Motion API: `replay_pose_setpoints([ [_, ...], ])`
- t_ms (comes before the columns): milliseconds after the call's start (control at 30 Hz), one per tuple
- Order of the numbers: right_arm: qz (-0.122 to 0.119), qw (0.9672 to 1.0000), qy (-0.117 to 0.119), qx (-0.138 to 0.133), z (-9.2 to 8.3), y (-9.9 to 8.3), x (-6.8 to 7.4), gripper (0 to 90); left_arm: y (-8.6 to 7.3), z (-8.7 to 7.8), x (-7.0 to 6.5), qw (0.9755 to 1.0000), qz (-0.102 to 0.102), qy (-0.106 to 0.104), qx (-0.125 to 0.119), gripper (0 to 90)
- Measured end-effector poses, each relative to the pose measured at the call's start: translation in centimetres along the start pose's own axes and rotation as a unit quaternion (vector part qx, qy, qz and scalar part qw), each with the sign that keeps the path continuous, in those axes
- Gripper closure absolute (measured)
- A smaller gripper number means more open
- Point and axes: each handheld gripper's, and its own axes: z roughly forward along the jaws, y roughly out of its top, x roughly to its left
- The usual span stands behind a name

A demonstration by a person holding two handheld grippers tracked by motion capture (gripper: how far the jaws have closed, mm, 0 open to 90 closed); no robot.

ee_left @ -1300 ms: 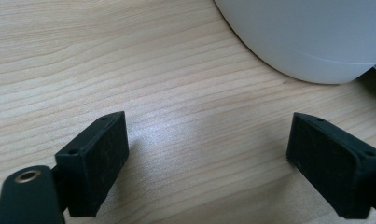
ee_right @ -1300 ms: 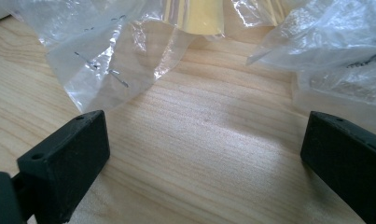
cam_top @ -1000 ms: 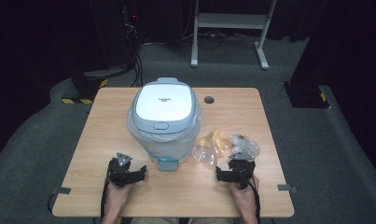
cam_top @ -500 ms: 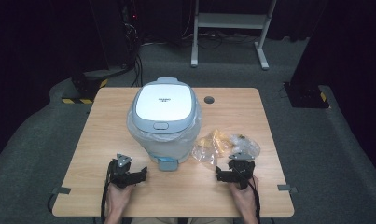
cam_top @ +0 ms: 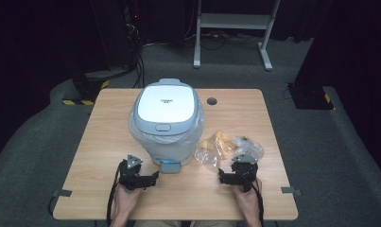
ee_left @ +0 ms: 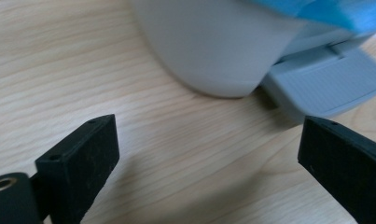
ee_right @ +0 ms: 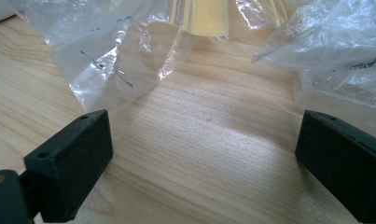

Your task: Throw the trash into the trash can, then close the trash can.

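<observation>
Your left gripper rests on the table near its front edge, jaws spread wide with nothing between them, aimed at the foot pedal of the bin. Your right gripper sits level with it, jaws just as wide and holding nothing. Just past its jaws lie the clear plastic bags, crumpled, with something yellow inside. Beyond, the bin stands mid-table, lid closed, the bags beside its right side.
</observation>
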Motion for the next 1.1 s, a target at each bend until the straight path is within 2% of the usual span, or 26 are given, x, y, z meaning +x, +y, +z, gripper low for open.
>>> replay_pose_setpoints([
  [233,-0.001,1.0,0.001,0.0,0.0,0.0,0.0,3.6,0.5,0.4,-0.8,0.9999,-0.002,-0.011,0.0,3.3],
  [433,0.0,1.0,0.001,0.0,0.0,0.0,0.0,3.7,1.2,0.7,-0.9,0.9999,0.0,-0.01,-0.001,2.3],
  [533,-0.001,1.0,0.002,-0.001,0.0,0.0,0.0,4.5,1.3,1.0,-1.0,0.9999,-0.005,-0.012,-0.002,2.0],
  [733,-0.002,1.0,0.003,-0.002,-0.1,0.0,0.0,5.2,1.6,1.6,-1.3,0.9995,-0.016,-0.027,-0.006,0.3],
  [1100,-0.003,1.0,0.003,-0.003,-0.1,-0.1,0.1,6.0,1.8,1.9,-1.4,0.9995,-0.02,-0.022,-0.01,0.3],
])
